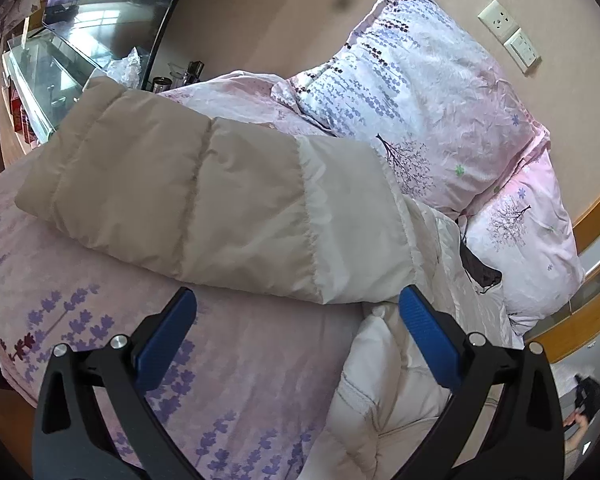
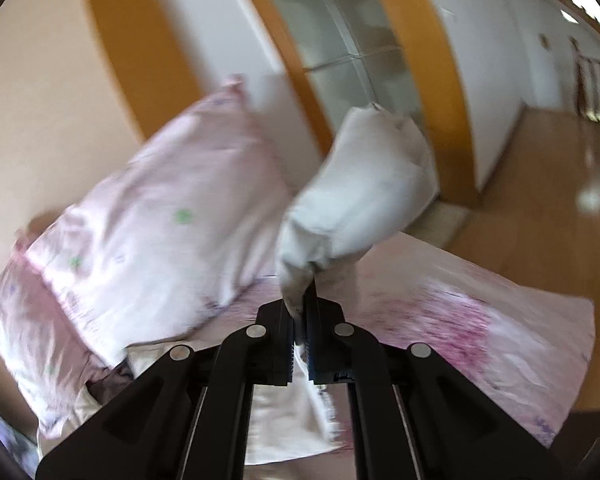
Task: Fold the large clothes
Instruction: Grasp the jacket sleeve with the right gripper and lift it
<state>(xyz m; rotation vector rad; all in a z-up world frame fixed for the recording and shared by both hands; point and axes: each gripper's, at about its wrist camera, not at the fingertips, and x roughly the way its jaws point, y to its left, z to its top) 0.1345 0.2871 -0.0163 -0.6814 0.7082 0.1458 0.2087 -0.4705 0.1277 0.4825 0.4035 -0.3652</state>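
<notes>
A: Quick pass. Where's the garment?

B: Padded jacket lies on the bed, near the pillows. One beige-and-white sleeve is laid across the front of it, probably already tucked in as a first fold.

A: Your left gripper?

B: You hold it just short of the jacket's near edge, jaws wide open, nothing between them. It looks parked there so you can pin or catch the body while the other side comes over.

A: And the right gripper?

B: Jaws clamped tight on a pinch of white fabric; a puffy white section stands up above them. Likely the other sleeve or a hem corner, can't tell which, the view is blurred.

A: Why pinch it at the end?

B: My guess: gripping the tip lets you carry the whole section across in one swing.
</notes>
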